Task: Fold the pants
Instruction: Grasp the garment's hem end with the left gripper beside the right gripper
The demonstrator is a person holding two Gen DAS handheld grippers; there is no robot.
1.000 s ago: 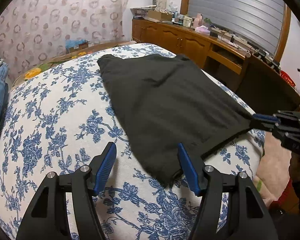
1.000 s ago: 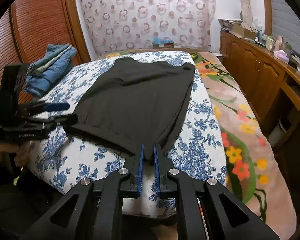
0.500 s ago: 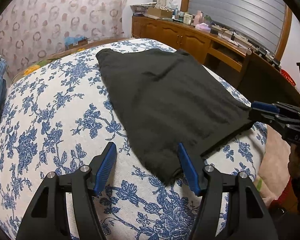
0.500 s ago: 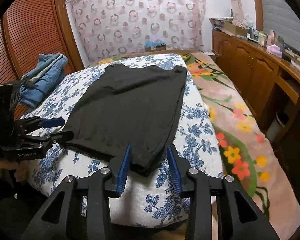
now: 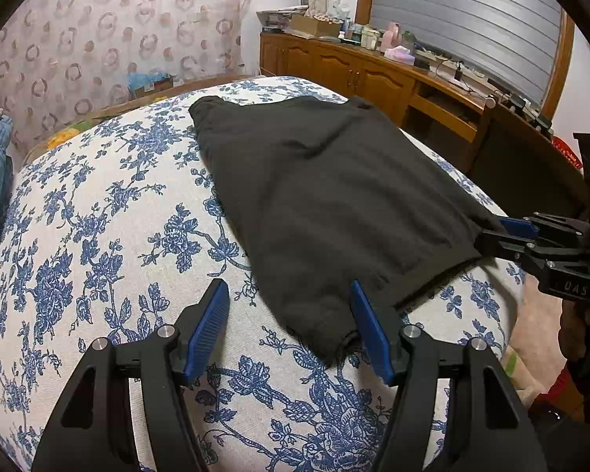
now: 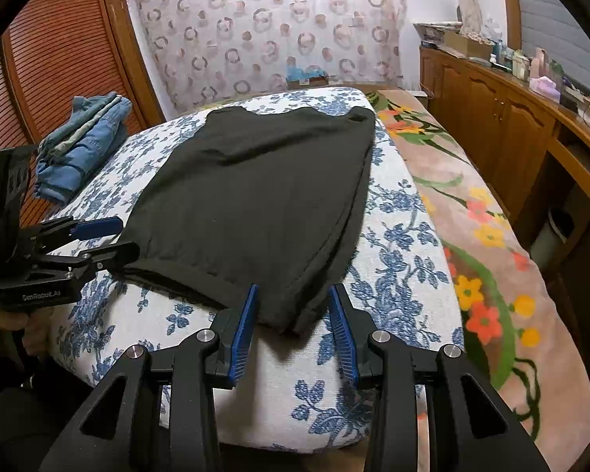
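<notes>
Fingers [image 5: 216, 318] of both grippers stand apart, the right pair [image 6: 247, 322] having just opened, each astride a corner of the dark pants [image 6: 255, 204].

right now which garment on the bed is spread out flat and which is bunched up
The black pants lie spread flat between both grippers. The blue jeans sit bunched in a heap at the bed's far left edge, beside the wooden door.

Left tool [image 5: 289, 314] jaws apart, angled down; right tool [image 6: 293, 312] jaws just opened, parted.
</notes>
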